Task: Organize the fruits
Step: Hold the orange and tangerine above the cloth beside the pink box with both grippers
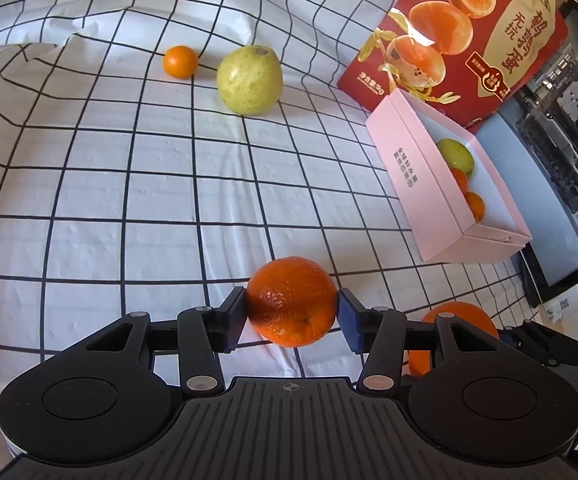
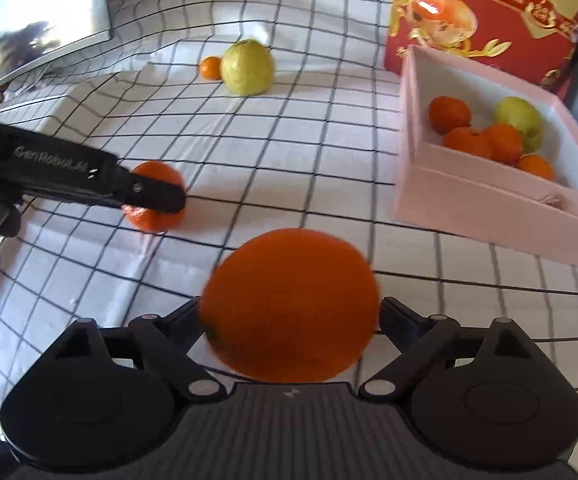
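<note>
My left gripper (image 1: 292, 312) is shut on a mandarin (image 1: 292, 301) low over the checked cloth; the same fruit (image 2: 155, 196) shows in the right wrist view behind the left finger (image 2: 157, 196). My right gripper (image 2: 291, 312) is shut on a large orange (image 2: 291, 304), also visible at the left view's lower right (image 1: 465, 316). A pink box (image 2: 489, 204) holds several mandarins and a green fruit (image 2: 519, 120); it also shows in the left view (image 1: 421, 184). A yellow-green pear (image 1: 249, 79) and a small mandarin (image 1: 180, 62) lie far on the cloth.
A red printed carton (image 1: 461, 32) stands behind the pink box. A monitor (image 2: 37, 16) stands at the far left of the right view. A computer case (image 1: 569, 120) stands right of the box. The checked cloth (image 1: 129, 184) has folds at the far side.
</note>
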A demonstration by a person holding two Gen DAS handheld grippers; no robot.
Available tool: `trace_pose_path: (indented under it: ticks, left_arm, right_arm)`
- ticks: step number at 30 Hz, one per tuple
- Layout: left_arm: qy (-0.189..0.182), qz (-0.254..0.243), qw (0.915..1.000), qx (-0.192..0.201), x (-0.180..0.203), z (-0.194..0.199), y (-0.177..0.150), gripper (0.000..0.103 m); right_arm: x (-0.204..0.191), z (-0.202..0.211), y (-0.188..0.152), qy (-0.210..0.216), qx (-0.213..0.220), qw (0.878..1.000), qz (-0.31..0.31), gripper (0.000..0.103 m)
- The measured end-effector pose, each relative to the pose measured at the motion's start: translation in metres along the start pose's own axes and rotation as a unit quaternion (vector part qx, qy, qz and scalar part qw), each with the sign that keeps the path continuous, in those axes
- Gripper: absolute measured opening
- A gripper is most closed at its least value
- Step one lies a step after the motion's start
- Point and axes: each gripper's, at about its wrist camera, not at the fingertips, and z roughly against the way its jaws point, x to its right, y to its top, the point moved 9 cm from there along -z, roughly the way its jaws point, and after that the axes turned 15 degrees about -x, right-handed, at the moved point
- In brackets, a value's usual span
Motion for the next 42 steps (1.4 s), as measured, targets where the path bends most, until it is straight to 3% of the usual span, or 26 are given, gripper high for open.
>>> trace_pose_path:
  ticks: [8,17,24,31,42]
  left_arm:
    - [0.049,-0.032,0.9982,0.008,0.009,0.002,-0.001,0.053]
    - [0.053,-0.048,0.9972,0.021,0.017,0.016,-0.007,0.053]
    - [0.08,-0.076,0.9937,0.02,0.026,0.018,-0.013,0.053]
    - [0.072,-0.082,0.994,0.012,0.031,0.016,-0.017,0.053]
    - [0.061,-0.081,0.9948,0.005,0.033,0.014,-0.017,0.053]
  right_arm:
    - [0.004,0.011,-0.012,-0.008,0.006,1.0,-0.003,0.092]
    - [0.002,0.018,-0.008,-0.011,0.016,1.0,0.004,0.092]
    - [-0.005,0.011,-0.001,-0.007,0.015,1.0,0.002,0.092]
    - [0.002,0.011,0.002,-0.006,0.01,1.0,-0.014,0.092]
    - [0.012,0.026,-0.021,-0.003,0.003,1.0,0.001,0.092]
